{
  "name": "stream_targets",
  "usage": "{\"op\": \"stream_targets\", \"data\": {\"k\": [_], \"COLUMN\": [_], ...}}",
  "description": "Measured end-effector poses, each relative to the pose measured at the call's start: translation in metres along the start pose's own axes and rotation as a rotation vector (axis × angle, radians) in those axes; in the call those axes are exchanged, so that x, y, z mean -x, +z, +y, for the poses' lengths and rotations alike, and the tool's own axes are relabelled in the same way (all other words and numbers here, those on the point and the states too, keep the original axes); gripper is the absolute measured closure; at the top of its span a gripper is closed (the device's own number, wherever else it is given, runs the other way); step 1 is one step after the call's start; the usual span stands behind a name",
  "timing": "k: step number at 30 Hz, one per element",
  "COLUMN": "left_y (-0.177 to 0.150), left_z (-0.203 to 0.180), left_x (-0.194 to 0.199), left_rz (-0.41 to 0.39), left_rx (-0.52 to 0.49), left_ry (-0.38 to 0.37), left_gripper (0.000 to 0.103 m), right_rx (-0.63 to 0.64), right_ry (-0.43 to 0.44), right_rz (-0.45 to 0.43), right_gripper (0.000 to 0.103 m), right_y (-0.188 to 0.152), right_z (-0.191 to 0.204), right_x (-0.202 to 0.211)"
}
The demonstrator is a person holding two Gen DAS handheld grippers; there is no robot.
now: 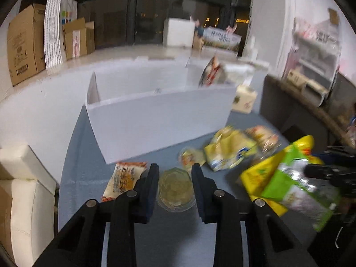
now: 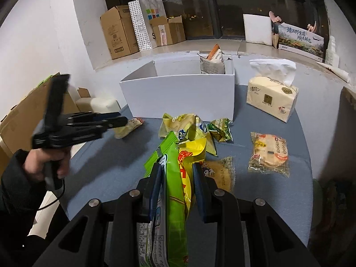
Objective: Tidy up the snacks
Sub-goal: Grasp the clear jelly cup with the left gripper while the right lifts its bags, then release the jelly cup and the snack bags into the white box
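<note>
My left gripper (image 1: pixel 175 171) is open, its fingers on either side of a clear jelly cup (image 1: pixel 175 189) on the blue table; it also shows in the right wrist view (image 2: pixel 121 120). An orange-and-white snack pack (image 1: pixel 123 178) lies just left of it. My right gripper (image 2: pixel 176 170) is shut on a green and a yellow snack bag (image 2: pixel 175 191), held above the table, seen in the left wrist view (image 1: pixel 289 178) too. The white box (image 2: pixel 178 95) stands behind, with one pack (image 2: pixel 213 63) upright in it. Loose snacks (image 2: pixel 189 129) lie in front of it.
A tissue pack (image 2: pixel 271 98) stands right of the box. A bread pack (image 2: pixel 269 153) and a small green pack (image 2: pixel 221 129) lie on the table (image 2: pixel 111 160). Cardboard boxes (image 2: pixel 118 33) and a paper bag (image 2: pixel 146 22) stand by the far wall.
</note>
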State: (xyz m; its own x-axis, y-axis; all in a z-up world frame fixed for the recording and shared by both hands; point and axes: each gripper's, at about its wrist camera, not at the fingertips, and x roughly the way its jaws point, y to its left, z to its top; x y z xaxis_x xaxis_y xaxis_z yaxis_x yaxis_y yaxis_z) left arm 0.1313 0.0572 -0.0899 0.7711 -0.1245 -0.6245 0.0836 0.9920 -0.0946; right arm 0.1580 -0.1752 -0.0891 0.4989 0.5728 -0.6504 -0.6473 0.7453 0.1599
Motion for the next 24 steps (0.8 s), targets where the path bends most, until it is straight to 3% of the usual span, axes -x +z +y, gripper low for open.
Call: {"op": "stream_targets", "data": {"k": [7,12,17,24], "left_y": [0.041,0.081,0.118,0.155], "left_z": [-0.007,0.003,0.024,0.055], "left_x": [0.042,0.04,0.027,-0.024], "left_rz": [-0.112,-0.15,-0.17,-0.128], "left_rx": [-0.042,-0.057,-0.03,-0.001], "left_ry": [0.006,0.031,0.046,0.083], "left_gripper": [0.069,0.069,0.069,0.069], "right_rx": [0.068,0.11,0.123,0.122], "right_ry": [-0.009,0.001,0.019,-0.056], "right_rz": [-0.061,-0.104,-0.122,-0.094], "right_gripper": [0.073,0.073,0.073,0.073], "right_y": [0.041,0.088,0.144,0.22], "right_z": [0.011,0.018,0.02,0.011], "right_x": [0.013,0.012,-0.003,-0.059]}}
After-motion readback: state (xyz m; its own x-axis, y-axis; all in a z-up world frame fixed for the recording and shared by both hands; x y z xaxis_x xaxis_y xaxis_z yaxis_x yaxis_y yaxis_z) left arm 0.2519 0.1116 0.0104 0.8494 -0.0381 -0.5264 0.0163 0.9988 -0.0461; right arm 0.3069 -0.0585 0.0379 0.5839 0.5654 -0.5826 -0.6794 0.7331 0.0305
